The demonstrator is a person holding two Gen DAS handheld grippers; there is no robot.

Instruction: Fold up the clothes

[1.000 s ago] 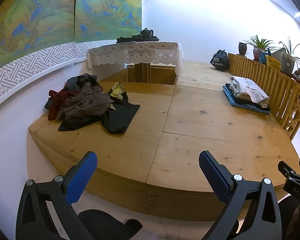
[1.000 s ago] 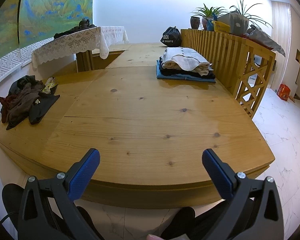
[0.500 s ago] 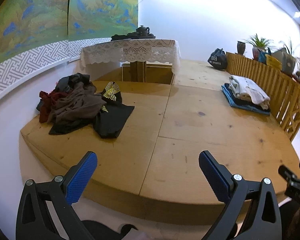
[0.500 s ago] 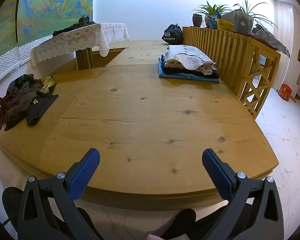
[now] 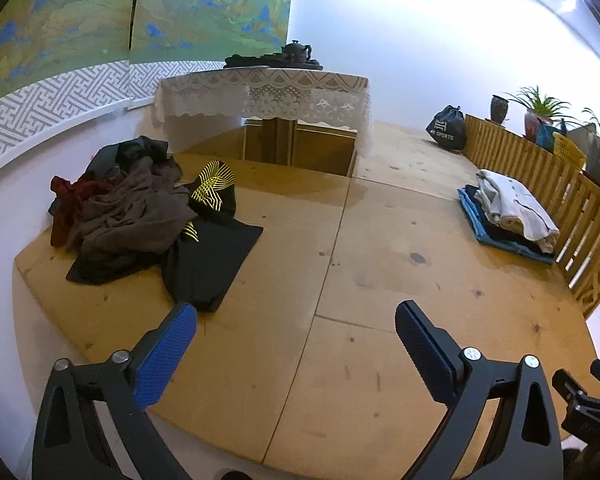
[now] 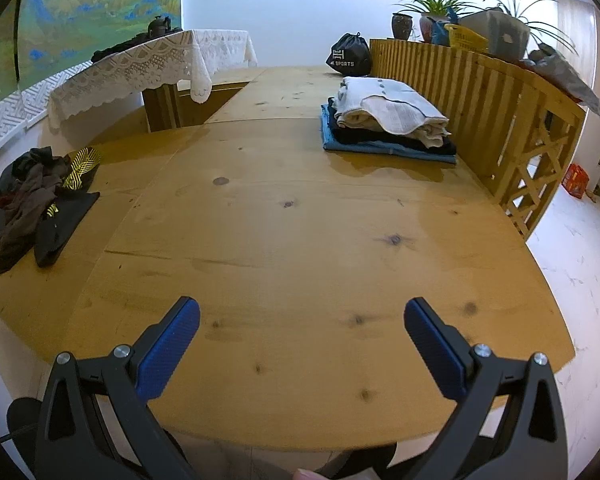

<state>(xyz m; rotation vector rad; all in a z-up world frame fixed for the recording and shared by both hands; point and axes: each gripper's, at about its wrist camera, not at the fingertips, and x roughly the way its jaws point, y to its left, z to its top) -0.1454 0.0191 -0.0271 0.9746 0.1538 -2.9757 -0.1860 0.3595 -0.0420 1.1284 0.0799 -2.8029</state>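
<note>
A heap of unfolded clothes (image 5: 132,216) lies at the left of the wooden platform (image 5: 380,300): brown, dark red and grey pieces, plus a black garment with yellow line print (image 5: 212,256) spread toward me. The same heap (image 6: 40,204) shows far left in the right wrist view. A folded stack (image 5: 508,212) with a cream top over black and blue layers rests by the slatted fence; the folded stack (image 6: 392,124) is ahead and right in the right view. My left gripper (image 5: 296,312) hangs open above the platform, just short of the black garment. My right gripper (image 6: 302,308) is open over bare wood.
A lace-covered low table (image 5: 264,92) with a teapot stands at the back. A black sports bag (image 5: 446,134) sits in the far corner. The wooden fence (image 6: 500,100) with plants and a yellow basket lines the right side. White tiled floor (image 6: 580,264) lies beyond the right edge.
Both grippers have moved forward and higher over the platform. The left one has closed in on the black garment; the heap looks larger. Jaws on both stayed open.
</note>
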